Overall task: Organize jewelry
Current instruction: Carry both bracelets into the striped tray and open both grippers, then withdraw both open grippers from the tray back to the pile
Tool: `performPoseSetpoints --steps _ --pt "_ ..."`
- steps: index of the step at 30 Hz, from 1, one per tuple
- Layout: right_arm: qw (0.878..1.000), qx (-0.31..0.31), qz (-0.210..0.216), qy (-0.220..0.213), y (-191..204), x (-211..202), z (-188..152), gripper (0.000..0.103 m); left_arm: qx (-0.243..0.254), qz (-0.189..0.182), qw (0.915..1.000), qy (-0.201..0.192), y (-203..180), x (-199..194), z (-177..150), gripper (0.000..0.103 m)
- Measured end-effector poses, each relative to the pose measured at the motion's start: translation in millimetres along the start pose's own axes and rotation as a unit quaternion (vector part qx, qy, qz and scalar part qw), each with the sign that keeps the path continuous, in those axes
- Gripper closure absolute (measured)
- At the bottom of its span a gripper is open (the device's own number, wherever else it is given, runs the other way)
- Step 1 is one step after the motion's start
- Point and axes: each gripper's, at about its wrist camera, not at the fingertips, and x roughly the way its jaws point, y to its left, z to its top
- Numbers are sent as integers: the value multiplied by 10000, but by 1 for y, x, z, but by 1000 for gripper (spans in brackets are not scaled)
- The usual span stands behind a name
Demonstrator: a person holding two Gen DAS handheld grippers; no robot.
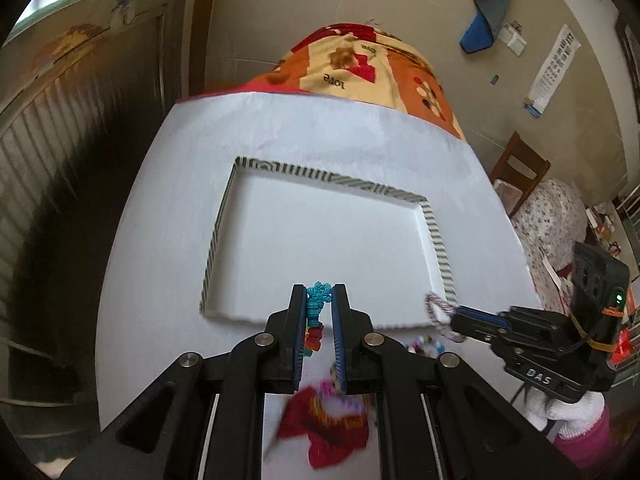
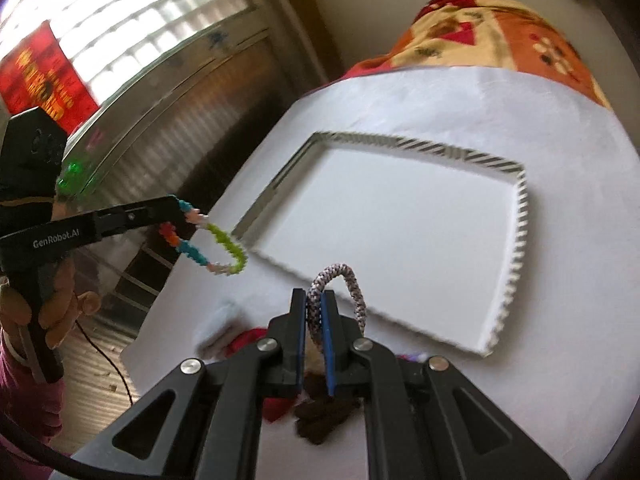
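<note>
My left gripper (image 1: 319, 294) is shut on a multicoloured woven bracelet (image 1: 318, 300), held above the white table just before the near edge of a shallow white tray (image 1: 436, 236) with a striped rim. From the right wrist view this gripper (image 2: 182, 210) shows at the left, the bracelet (image 2: 224, 242) dangling in a loop of green, teal and orange. My right gripper (image 2: 317, 300) is shut on a speckled white-and-dark rope bracelet (image 2: 352, 280), also lifted near the tray (image 2: 520, 220). In the left wrist view the right gripper (image 1: 454, 316) carries that rope bracelet (image 1: 436, 312) at the tray's near right corner.
A red fabric piece with more colourful jewelry (image 1: 328, 420) lies on the white table (image 1: 160, 240) under my grippers; a dark brown piece (image 2: 324, 408) lies beside it. A patterned blanket (image 1: 360, 68) is heaped past the far edge. A wooden chair (image 1: 520, 168) stands right, window blinds left.
</note>
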Motion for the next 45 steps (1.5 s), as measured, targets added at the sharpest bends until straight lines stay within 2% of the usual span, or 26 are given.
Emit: performPoseSetpoints --steps 6,12,18,24,32,33,36,39,41,42,45 --pt "9988 257 -412 94 -46 14 15 95 -22 267 9996 85 4 37 25 103" --pt "9970 329 -581 385 -74 43 21 95 -337 479 9977 350 24 79 33 103" --pt "9946 316 -581 802 -84 75 15 95 -715 724 9924 698 52 103 18 103" --pt "9915 338 -595 1103 -87 97 3 95 -824 870 9888 891 65 111 0 103" --pt "9902 539 -603 1140 -93 97 3 95 -801 1100 9860 959 64 115 -10 103" --pt "9903 604 -542 1125 -94 96 3 94 -787 1113 9861 950 63 115 -10 103" --pt "9908 657 -530 1058 -92 93 3 81 -692 1236 9853 954 60 114 -11 102" --pt "9912 704 -525 995 -91 89 3 73 -632 1317 9854 878 57 109 -10 90" --pt "9913 745 -537 943 -90 85 2 59 -598 1341 9859 805 55 105 -10 88" --pt "9914 769 -551 902 -89 82 3 56 -562 1378 9858 777 53 104 -10 88" --pt "9921 811 -544 791 -84 75 2 54 -477 1452 9855 734 49 100 -11 87"
